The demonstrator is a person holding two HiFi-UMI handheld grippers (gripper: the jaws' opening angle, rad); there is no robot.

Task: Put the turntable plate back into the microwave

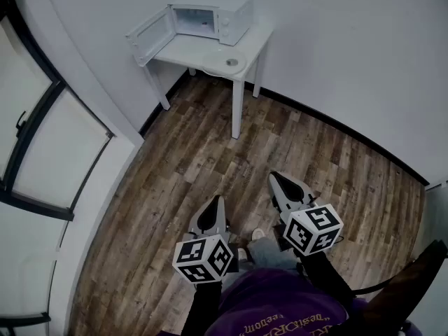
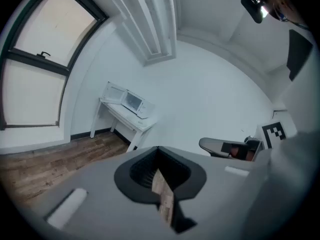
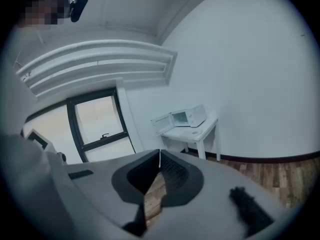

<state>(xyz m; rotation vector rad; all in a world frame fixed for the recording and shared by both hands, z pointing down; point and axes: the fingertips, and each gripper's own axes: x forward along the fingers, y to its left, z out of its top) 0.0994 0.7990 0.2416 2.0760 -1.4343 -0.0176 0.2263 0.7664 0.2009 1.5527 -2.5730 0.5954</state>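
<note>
The white microwave (image 1: pixel 222 18) stands on a small white table (image 1: pixel 199 49) by the far wall, its door (image 1: pixel 150 36) swung wide open. The round turntable plate (image 1: pixel 232 62) lies on the table in front of the microwave, near the right corner. Both grippers are far from it, held low over the wooden floor close to the person's body. My left gripper (image 1: pixel 216 199) is shut with nothing in it, and so is my right gripper (image 1: pixel 273 176). The left gripper view shows the microwave (image 2: pixel 131 102) small and distant; the right gripper view shows the microwave (image 3: pixel 188 116) and the plate (image 3: pixel 193 133) as well.
A large dark-framed window (image 1: pixel 38 152) fills the wall on the left. A dark chair (image 1: pixel 413 278) stands at the lower right beside the person. Wooden floor (image 1: pixel 231 166) stretches between the person and the table.
</note>
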